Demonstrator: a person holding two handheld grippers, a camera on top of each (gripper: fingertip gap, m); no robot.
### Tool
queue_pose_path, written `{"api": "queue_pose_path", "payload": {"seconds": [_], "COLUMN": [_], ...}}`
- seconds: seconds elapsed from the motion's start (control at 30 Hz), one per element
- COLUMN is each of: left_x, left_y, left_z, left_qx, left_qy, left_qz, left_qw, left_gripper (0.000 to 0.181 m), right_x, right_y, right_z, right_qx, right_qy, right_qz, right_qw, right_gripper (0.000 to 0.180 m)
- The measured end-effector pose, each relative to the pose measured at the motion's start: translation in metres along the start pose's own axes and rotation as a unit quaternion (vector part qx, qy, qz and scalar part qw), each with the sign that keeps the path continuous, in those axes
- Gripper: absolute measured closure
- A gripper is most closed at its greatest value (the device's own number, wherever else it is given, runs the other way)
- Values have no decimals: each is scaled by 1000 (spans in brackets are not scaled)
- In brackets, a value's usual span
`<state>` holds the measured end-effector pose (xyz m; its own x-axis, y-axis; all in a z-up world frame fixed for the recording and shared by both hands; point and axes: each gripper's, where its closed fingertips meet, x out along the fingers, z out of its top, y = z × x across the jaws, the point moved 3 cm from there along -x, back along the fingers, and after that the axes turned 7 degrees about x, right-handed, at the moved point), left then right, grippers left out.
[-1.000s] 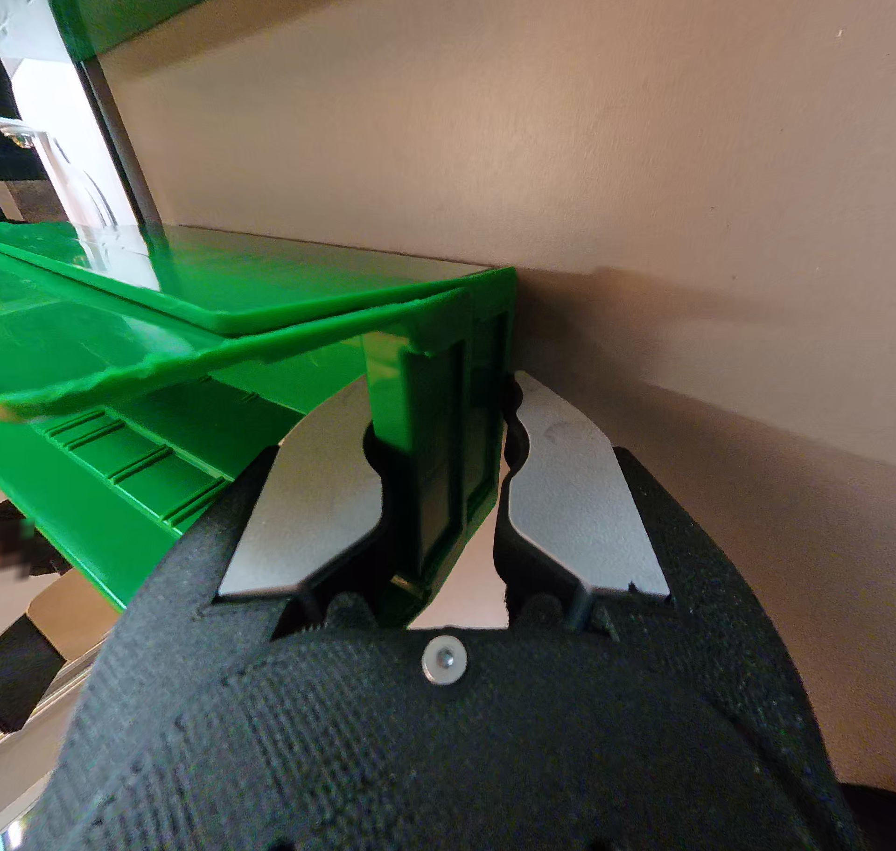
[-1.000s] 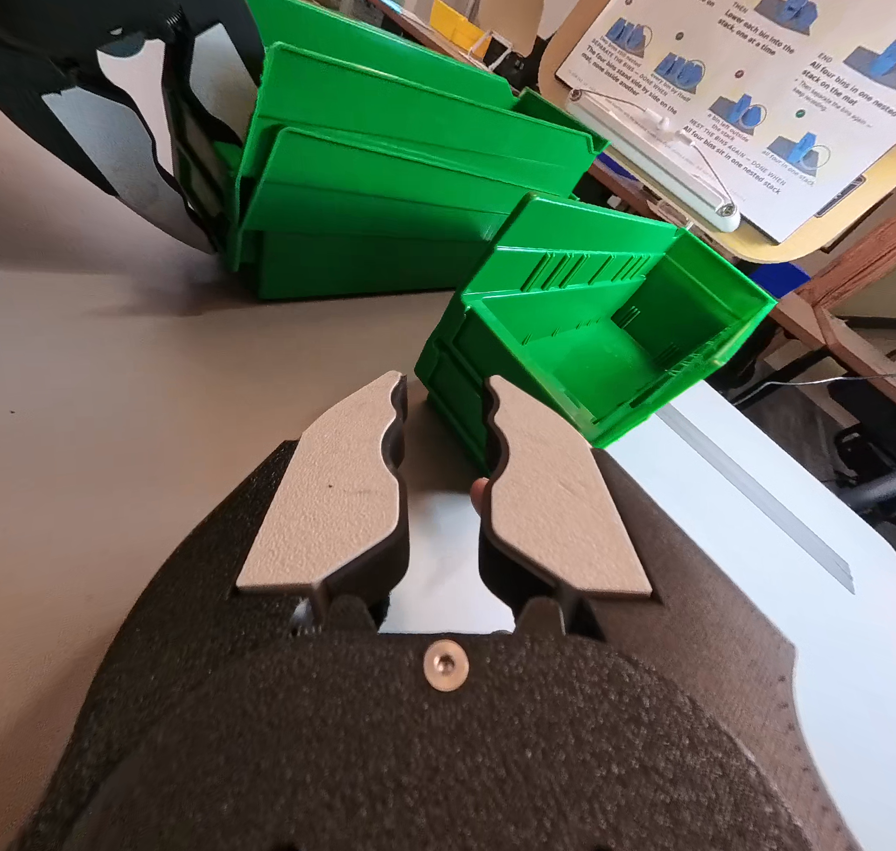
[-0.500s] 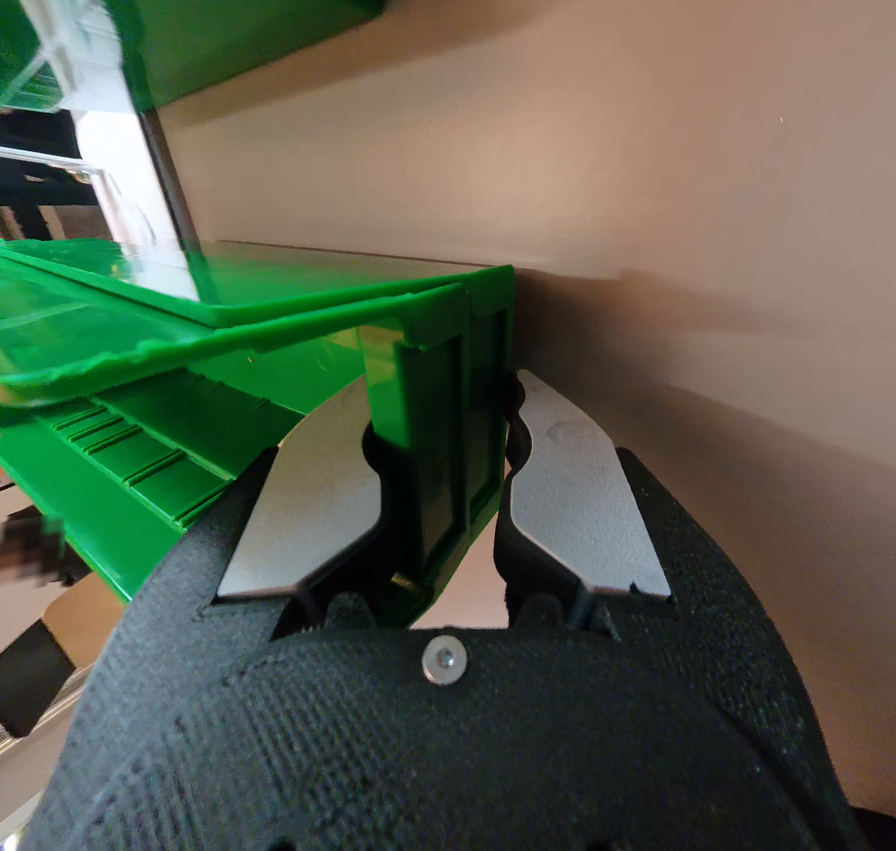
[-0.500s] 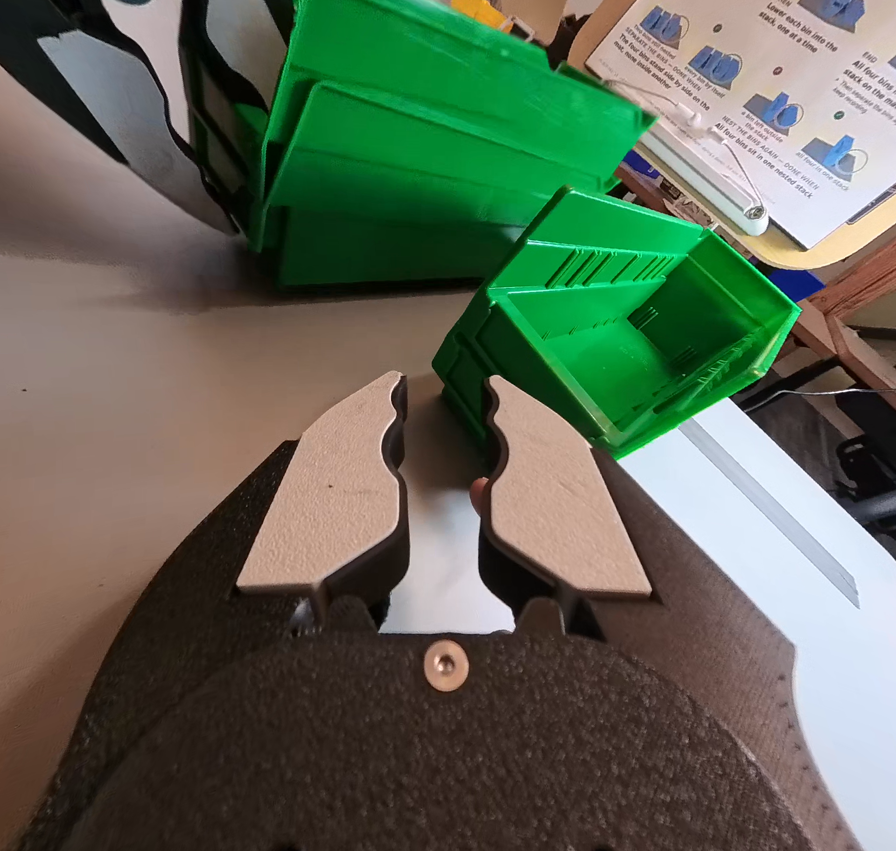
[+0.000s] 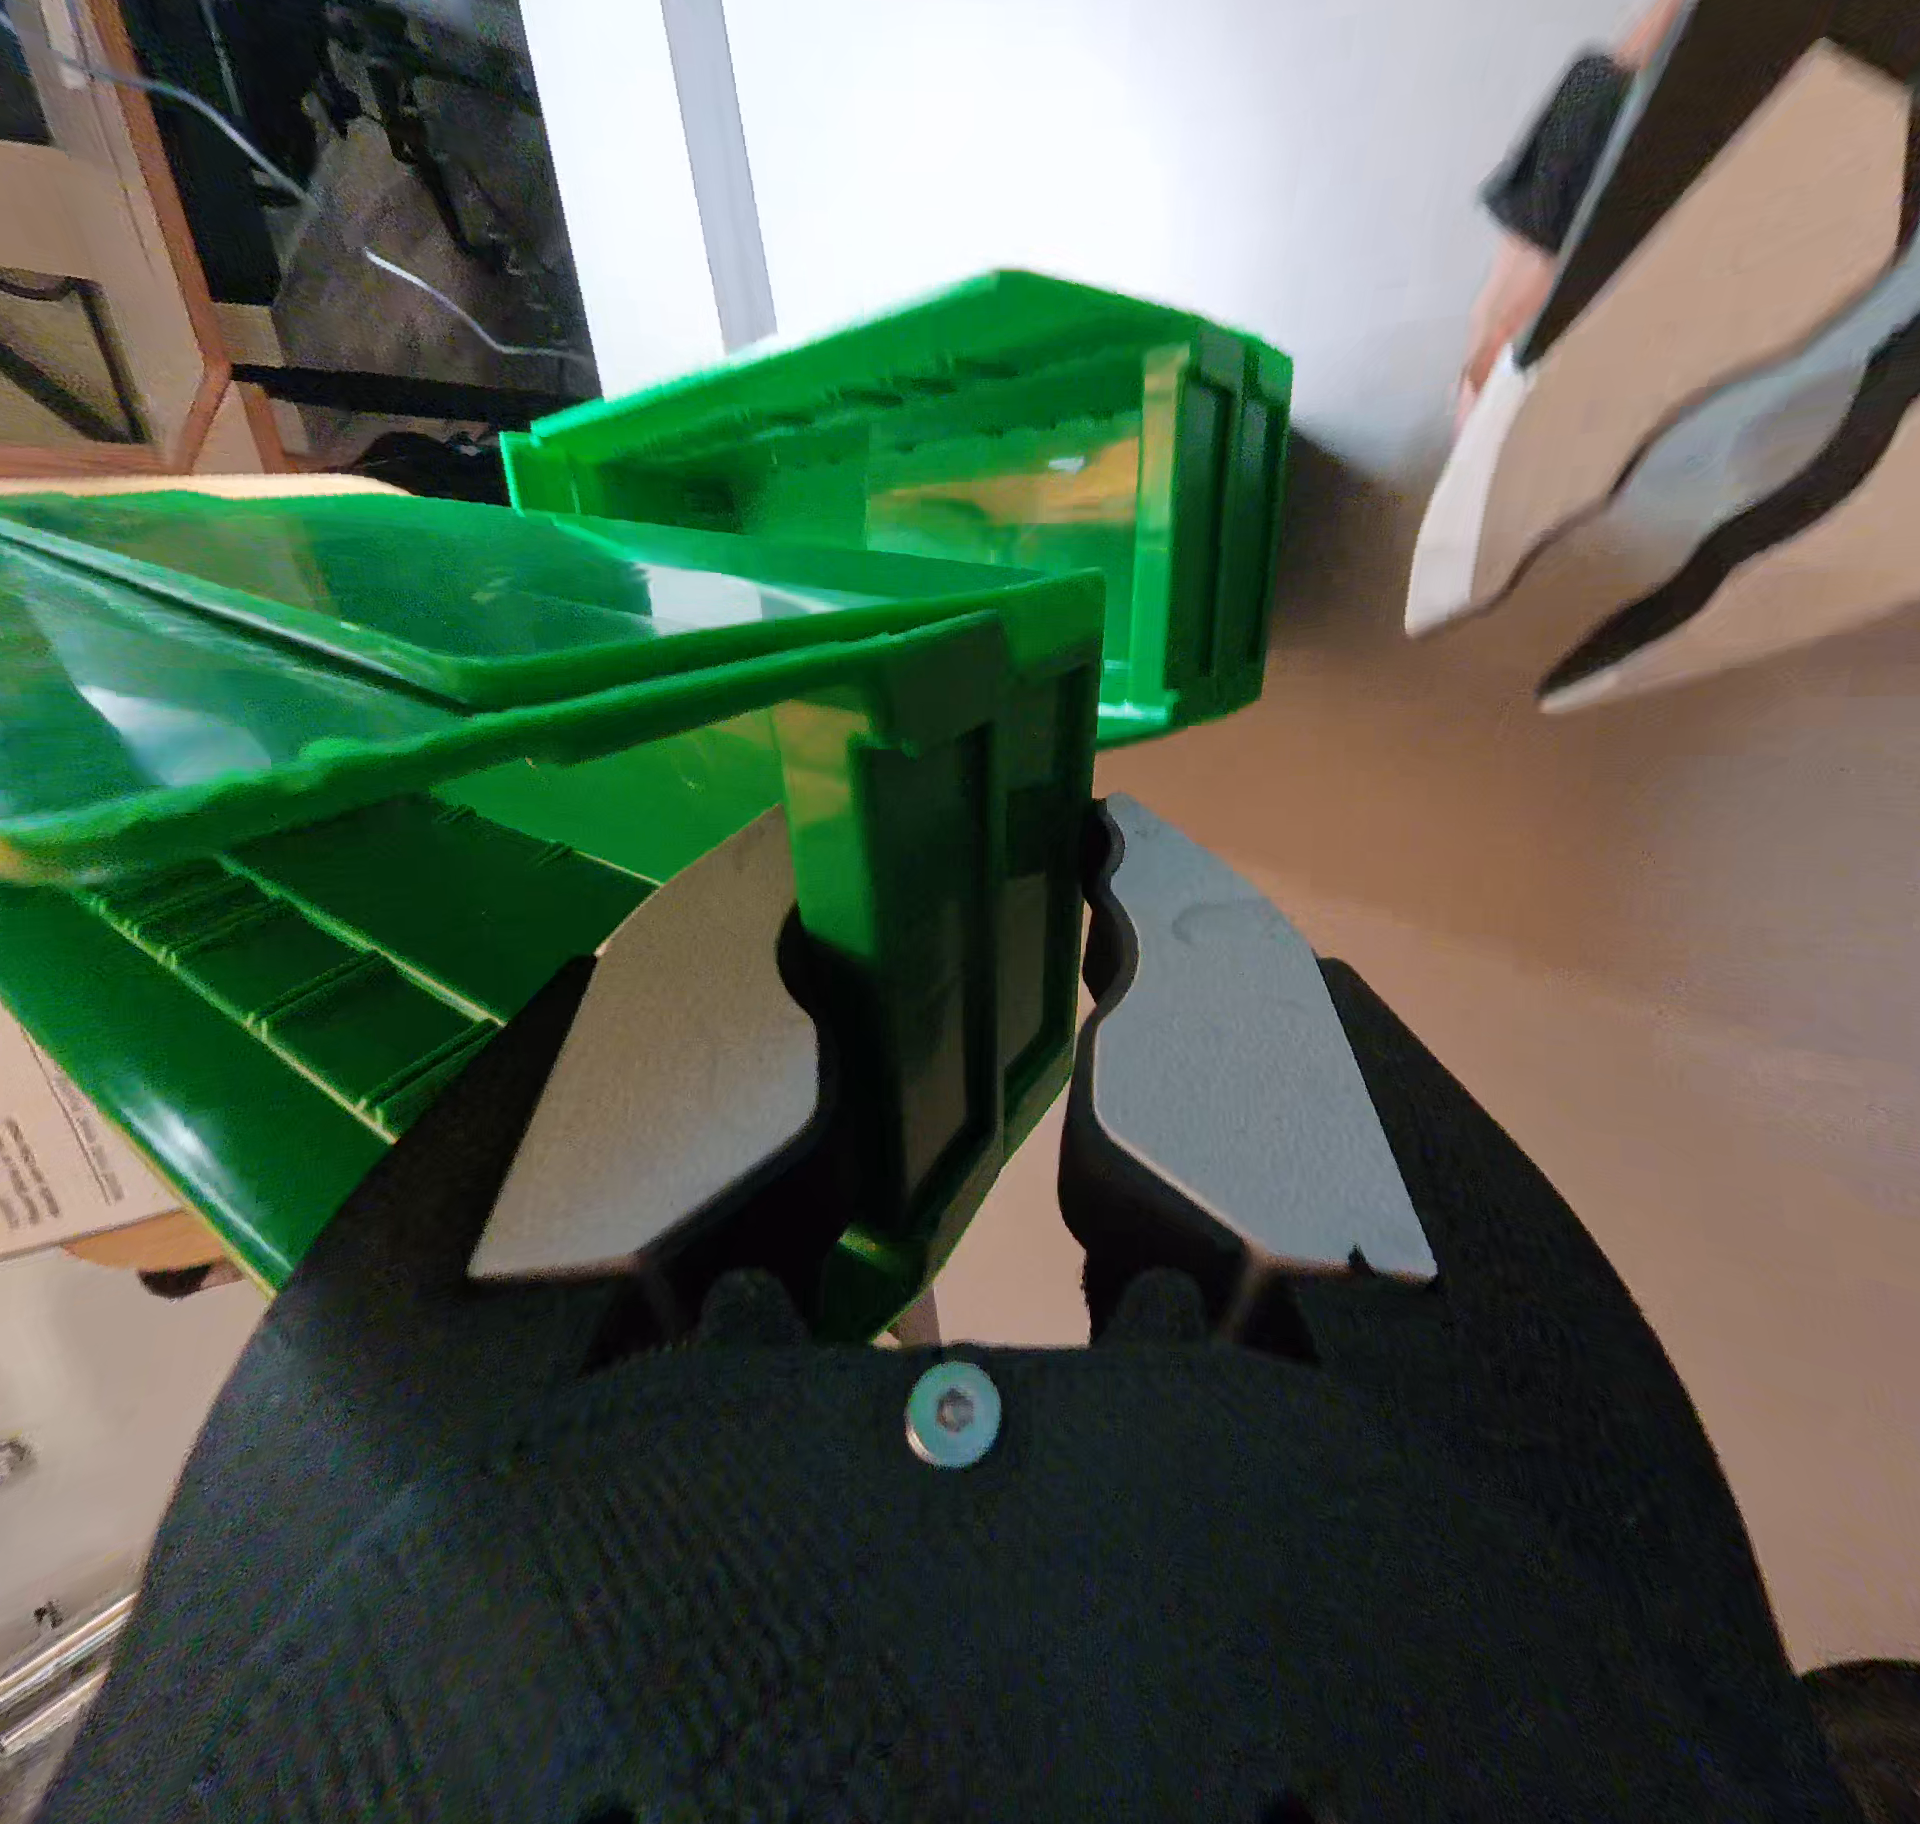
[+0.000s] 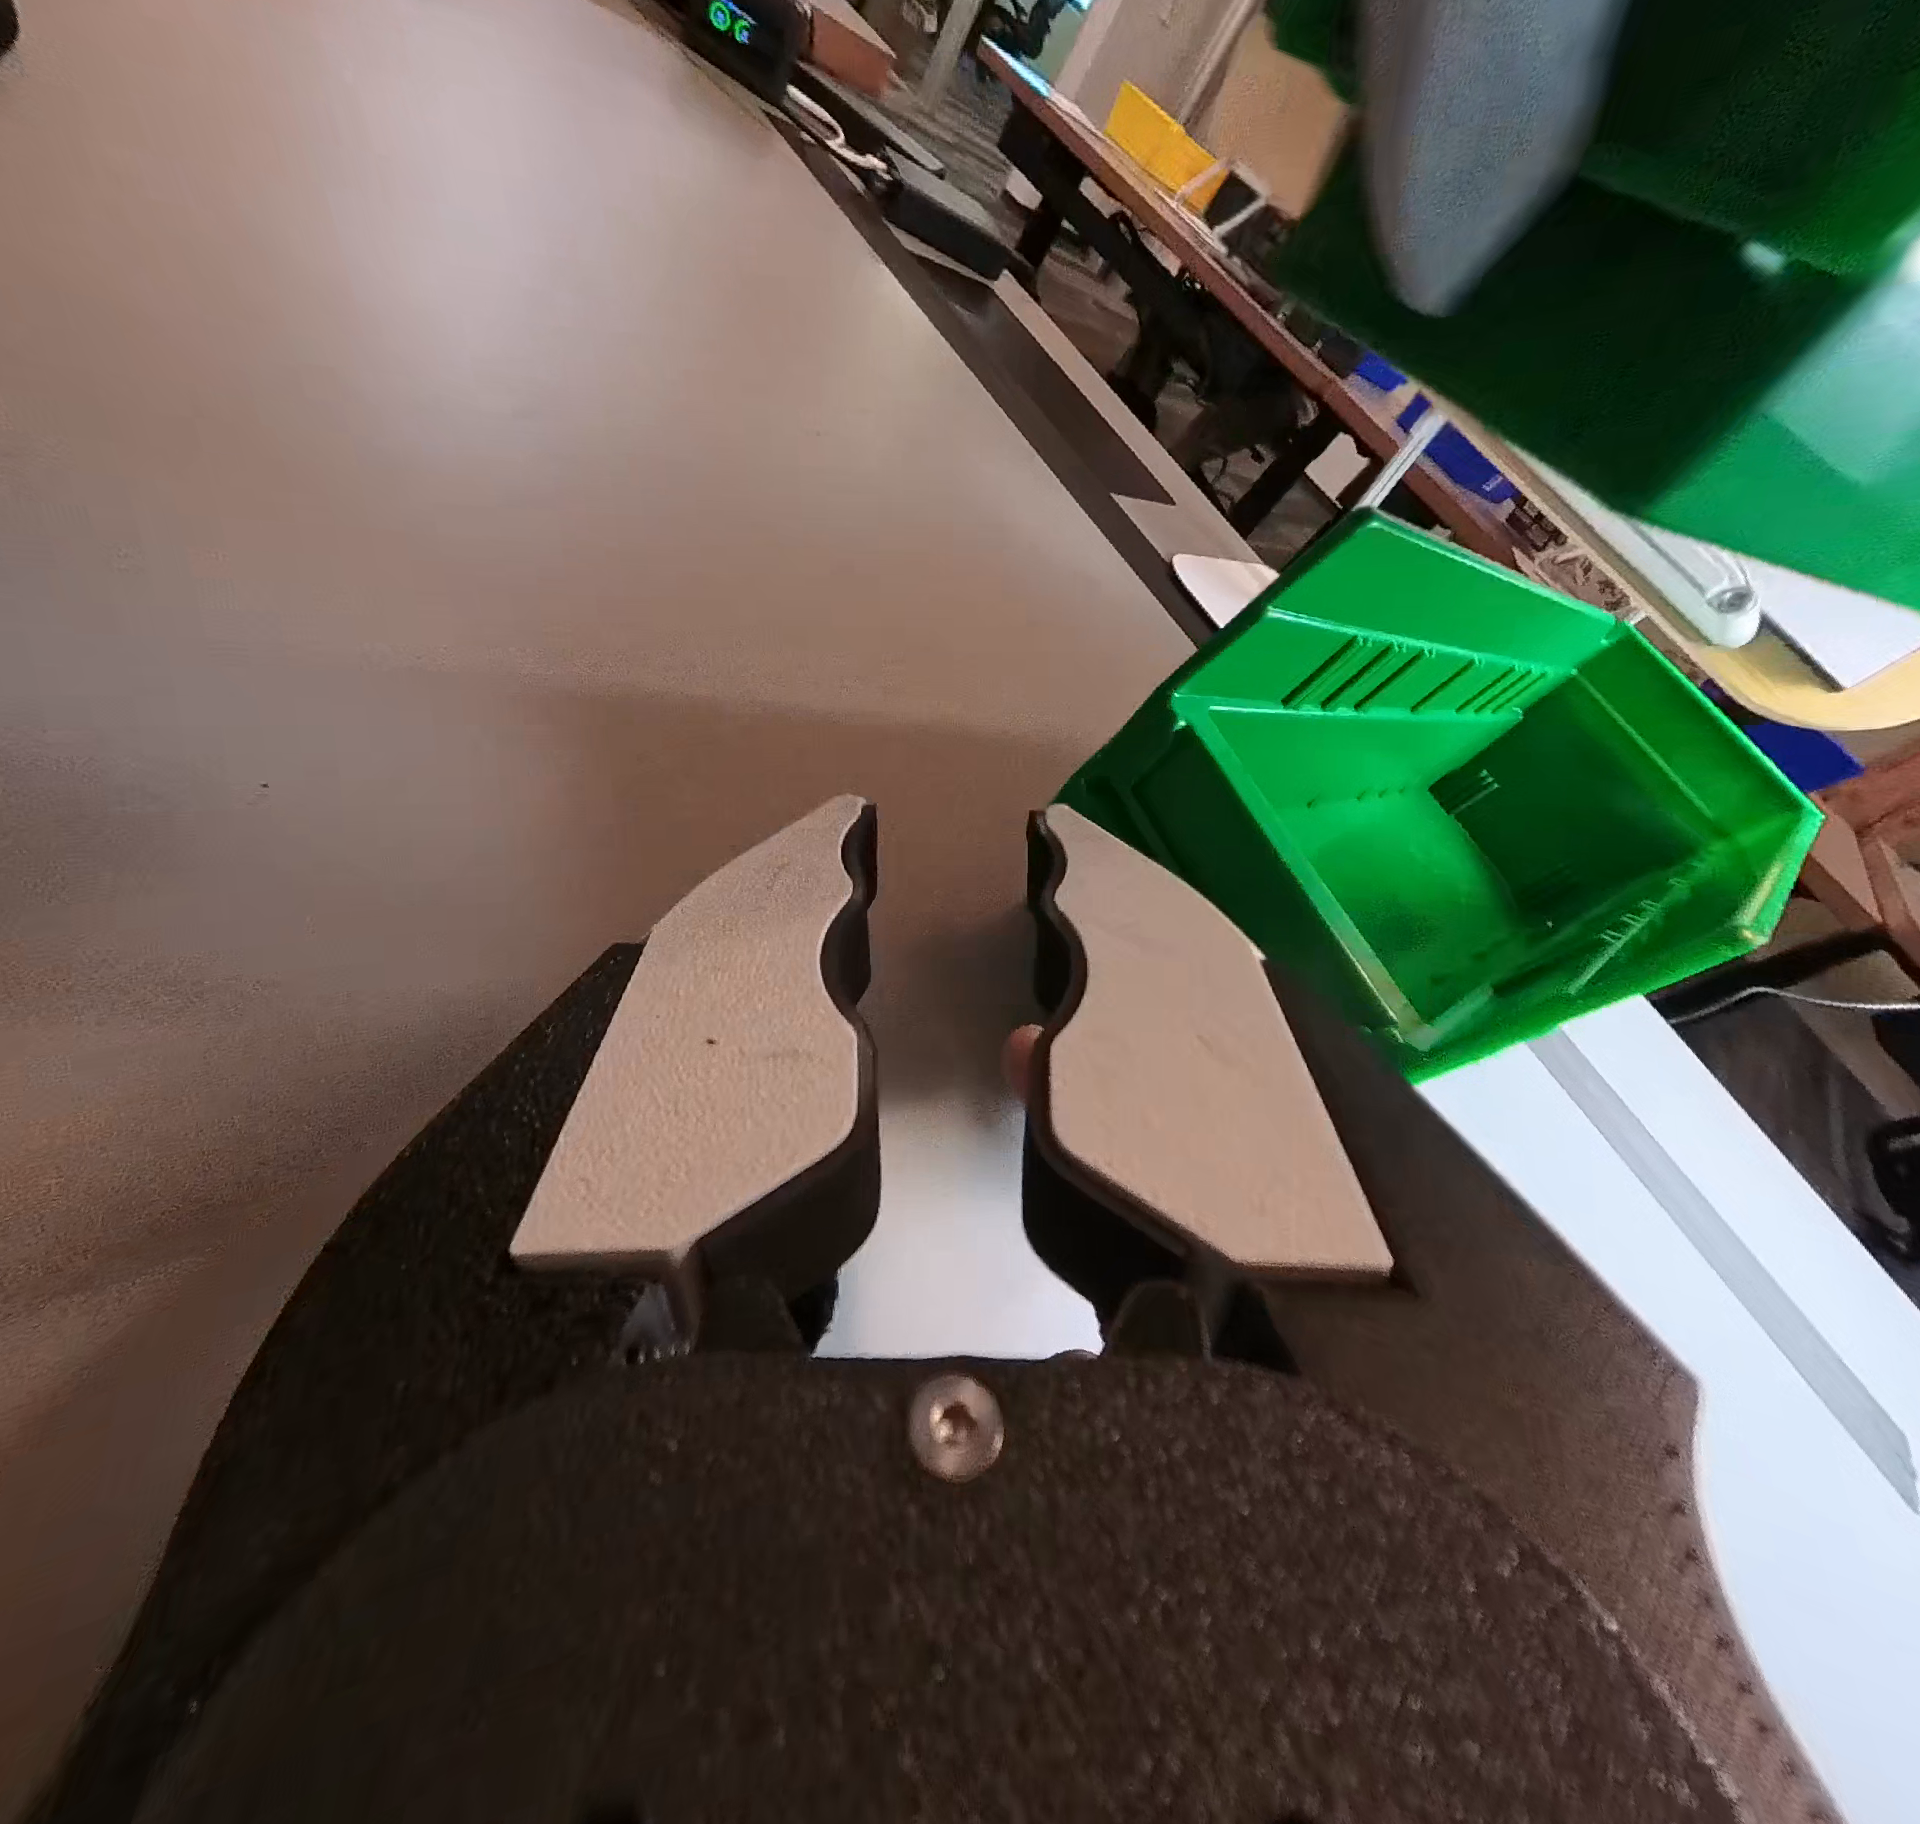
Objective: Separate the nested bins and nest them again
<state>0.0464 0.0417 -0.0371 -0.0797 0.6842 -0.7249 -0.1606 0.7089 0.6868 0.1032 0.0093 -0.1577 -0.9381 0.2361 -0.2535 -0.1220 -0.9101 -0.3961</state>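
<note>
- Left gripper (image 5: 940, 953): clamped on the rear wall of the nested green bins (image 5: 436, 694), one finger inside the wall, one outside; the wall fills the gap between the fingers.
- Nested green bins: at least two shells, one seated in the other, their rims slightly offset. In the right wrist view they appear blurred at the upper right, above the surface, with a grey finger of the left gripper across them.
- Single green bin (image 6: 1455, 818): sits apart on the tan surface (image 6: 416, 424), close to its edge, open side facing the right wrist camera, nothing inside. In the left wrist view it shows just beyond the held bins.
- Right gripper (image 6: 951, 865): jaws parted with a clear gap, nothing between them, only the surface behind. It is near the single green bin's left corner; contact cannot be determined.
- Background: a small dark display (image 6: 743, 24) at the far edge of the surface; a yellow box (image 6: 1153, 133) on a distant desk.
</note>
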Motion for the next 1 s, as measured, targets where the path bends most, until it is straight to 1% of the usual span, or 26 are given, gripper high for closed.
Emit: {"api": "queue_pose_path", "payload": {"seconds": [0.07,0.13,0.23,0.37,0.5,0.6,0.67,0.8,0.9,1.0], "left_x": [7,18,36,50,52,50,50,63,81,88], "left_y": [6,8,6,9,7,4,-3,-14,-22,-23], "left_z": [16,27,36,38,33,32,32,32,32,38], "left_qx": [2,0,-2,-13,-31,-31,-26,-20,-9,-16], "left_qy": [11,28,46,57,69,70,77,77,75,54], "left_qz": [-20,-43,-70,-60,-65,-67,-84,-109,-96,-68], "left_qw": [1000,999,997,997,995,995,993,991,993,996], "left_gripper": [134,134,133,134,134,135,134,130,130,128], "right_x": [0,-1,-8,-23,-34,-41,-44,-60,-73,-80], "right_y": [-3,-15,-38,-62,-78,-88,-94,-99,-97,-95], "right_z": [-1,-2,-4,-1,3,5,5,21,24,19], "right_qx": [4,26,98,137,163,176,190,202,198,200], "right_qy": [5,14,22,13,-10,-20,-20,-24,-18,-10], "right_qz": [-12,-46,-103,-182,-231,-244,-244,-243,-243,-246], "right_qw": [1000,998,990,974,959,953,951,948,949,948], "right_gripper": [151,146,139,133,125,120,118,115,115,115]}}
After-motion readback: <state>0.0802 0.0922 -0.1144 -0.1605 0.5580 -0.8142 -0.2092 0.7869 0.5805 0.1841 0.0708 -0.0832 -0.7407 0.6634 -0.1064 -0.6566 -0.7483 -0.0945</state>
